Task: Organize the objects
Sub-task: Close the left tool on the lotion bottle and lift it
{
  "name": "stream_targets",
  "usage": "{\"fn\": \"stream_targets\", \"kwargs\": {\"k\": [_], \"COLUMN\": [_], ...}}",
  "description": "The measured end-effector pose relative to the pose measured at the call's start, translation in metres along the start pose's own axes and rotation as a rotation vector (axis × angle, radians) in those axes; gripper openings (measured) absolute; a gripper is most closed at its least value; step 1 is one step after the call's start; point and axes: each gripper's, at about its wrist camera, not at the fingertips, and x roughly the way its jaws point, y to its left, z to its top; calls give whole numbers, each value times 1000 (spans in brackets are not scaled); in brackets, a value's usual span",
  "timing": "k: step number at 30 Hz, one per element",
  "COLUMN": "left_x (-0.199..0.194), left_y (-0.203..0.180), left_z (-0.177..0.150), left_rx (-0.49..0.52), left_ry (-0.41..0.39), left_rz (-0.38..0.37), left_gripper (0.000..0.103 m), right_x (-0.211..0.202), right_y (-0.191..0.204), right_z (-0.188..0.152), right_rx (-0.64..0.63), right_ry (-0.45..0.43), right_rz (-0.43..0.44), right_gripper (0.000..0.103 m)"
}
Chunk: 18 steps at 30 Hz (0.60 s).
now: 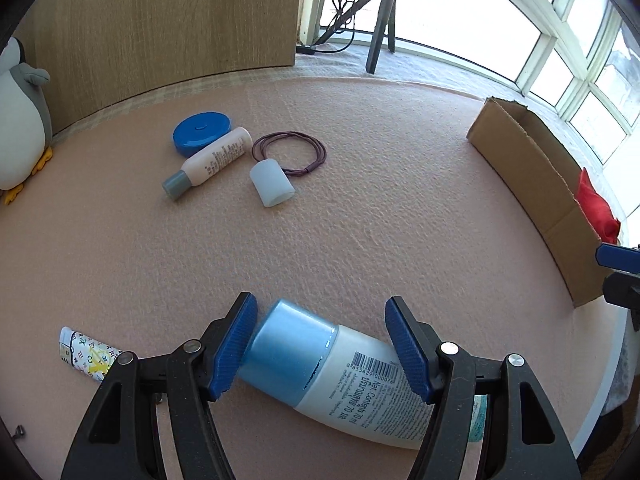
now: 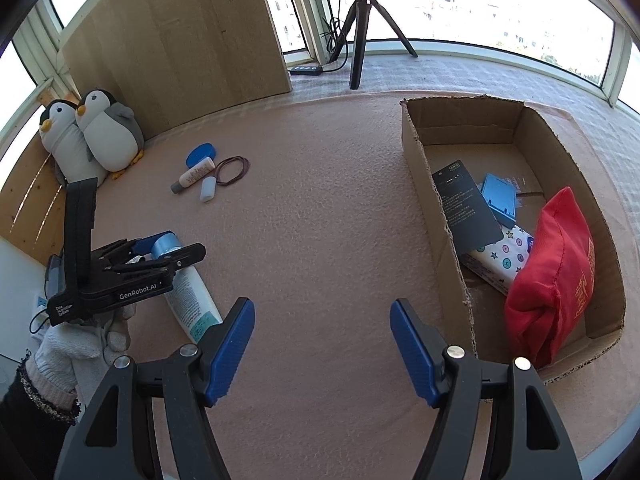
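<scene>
A white tube with a pale blue cap (image 1: 320,364) lies slantwise on the pink mat (image 1: 360,220), between the fingers of my left gripper (image 1: 322,320). That gripper stands open; its left pad is at the cap, and its right pad hangs over the tube's body. The right wrist view shows the left gripper (image 2: 148,252) low over the tube (image 2: 188,292), held by a gloved hand (image 2: 80,344). My right gripper (image 2: 322,320) stands open over bare mat, left of the cardboard box (image 2: 432,216), with nothing between its fingers.
The box holds a red pouch (image 2: 552,272), a black card (image 2: 466,208), a blue item (image 2: 500,200) and a patterned box (image 2: 504,256). Farther back lie a blue round lid (image 1: 202,128), a small bottle (image 1: 212,160), hair ties (image 1: 292,152) and a white cap (image 1: 272,184). Plush penguins (image 2: 108,136) sit at the left.
</scene>
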Motion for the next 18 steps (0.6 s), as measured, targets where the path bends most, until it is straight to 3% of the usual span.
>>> {"fn": "stream_targets", "kwargs": {"k": [3, 9, 13, 18], "left_x": [-8, -54, -63, -58], "left_y": [-7, 5, 9, 13], "left_z": [-6, -23, -45, -69], "left_rx": [-8, -134, -178, -268], "left_ry": [-8, -86, -57, -11], "left_rz": [4, 8, -18, -87], "left_gripper": [70, 70, 70, 70], "right_x": [3, 13, 27, 48], "right_y": [1, 1, 9, 42], "right_z": [0, 6, 13, 22], "right_rx": [-10, -4, -37, -175], "right_ry": [11, -6, 25, 97], "right_rz": [23, 82, 148, 203], "right_gripper": [67, 68, 69, 69]}}
